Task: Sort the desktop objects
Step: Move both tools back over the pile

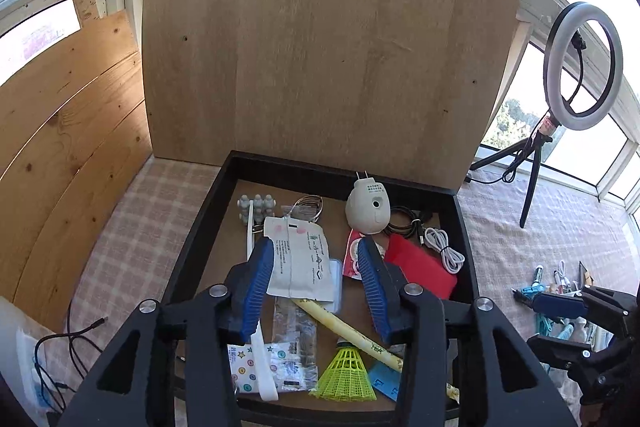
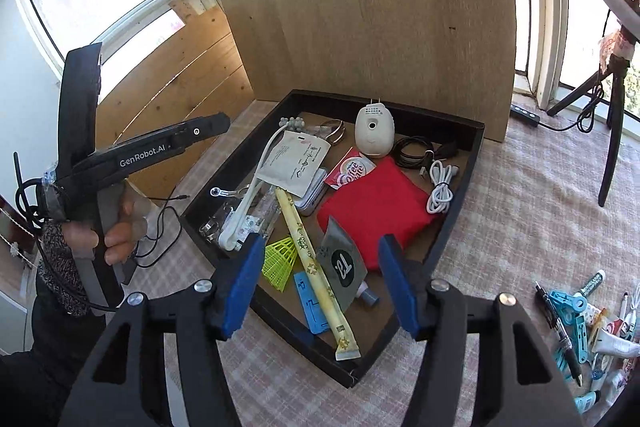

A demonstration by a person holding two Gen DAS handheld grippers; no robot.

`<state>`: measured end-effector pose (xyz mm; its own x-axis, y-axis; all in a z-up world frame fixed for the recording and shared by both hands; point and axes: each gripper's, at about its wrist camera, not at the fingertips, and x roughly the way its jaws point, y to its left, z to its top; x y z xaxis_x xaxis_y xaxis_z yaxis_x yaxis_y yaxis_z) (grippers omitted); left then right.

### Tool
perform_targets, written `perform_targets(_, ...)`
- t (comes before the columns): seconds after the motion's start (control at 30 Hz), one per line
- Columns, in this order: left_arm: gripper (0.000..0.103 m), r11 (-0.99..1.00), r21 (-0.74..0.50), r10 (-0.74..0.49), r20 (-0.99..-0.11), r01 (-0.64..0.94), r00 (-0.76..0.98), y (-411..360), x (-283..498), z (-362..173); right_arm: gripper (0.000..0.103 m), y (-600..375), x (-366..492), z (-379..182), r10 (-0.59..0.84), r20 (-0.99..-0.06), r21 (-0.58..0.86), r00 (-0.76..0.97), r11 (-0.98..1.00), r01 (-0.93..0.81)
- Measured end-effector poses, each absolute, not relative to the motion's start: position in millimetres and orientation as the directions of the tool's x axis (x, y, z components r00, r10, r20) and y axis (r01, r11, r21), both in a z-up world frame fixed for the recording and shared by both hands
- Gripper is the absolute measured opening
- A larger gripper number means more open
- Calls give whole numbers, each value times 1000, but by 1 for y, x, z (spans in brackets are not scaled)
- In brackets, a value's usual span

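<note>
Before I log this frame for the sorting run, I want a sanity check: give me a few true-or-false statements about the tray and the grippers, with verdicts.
1. The left gripper is open and holds nothing. True.
2. The shuttlecock lies on the cloth outside the tray. False: it lies inside the tray.
3. The red pouch is in the tray, beside the white cable. True.
4. The right gripper is shut on the grey packet. False: it is open, and the grey packet lies in the tray.
5. The white plug sits at the tray's far end, near the wood board. True.
</note>
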<state>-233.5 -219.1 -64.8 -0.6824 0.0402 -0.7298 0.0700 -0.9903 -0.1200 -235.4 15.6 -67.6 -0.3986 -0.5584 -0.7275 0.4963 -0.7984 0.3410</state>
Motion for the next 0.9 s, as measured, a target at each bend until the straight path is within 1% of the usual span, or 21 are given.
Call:
perform_targets(0.23, 42, -990, -130, 64, -736, 47, -674, -213, -218, -66, 58, 45, -222, -69, -519, -732, 317, -441, -833, 454)
perform_targets(0.4, 42, -992, -129, 100, -743, -6, -662, -190, -209, -62, 58, 92, -198, -71, -499, -727, 340, -471, -858, 384)
perform_targets(0.57, 42, -991, -109, 136, -746, -82, -652, -152, -195, -52, 58, 167, -161, -71, -439, -724, 352, -531, -898, 264)
perform_targets(0.9, 42, -972, -80, 205, -745, -220, -634, -64, -159, -36, 58, 345, -93, -61, -233, -727, 313, -646, -950, -9)
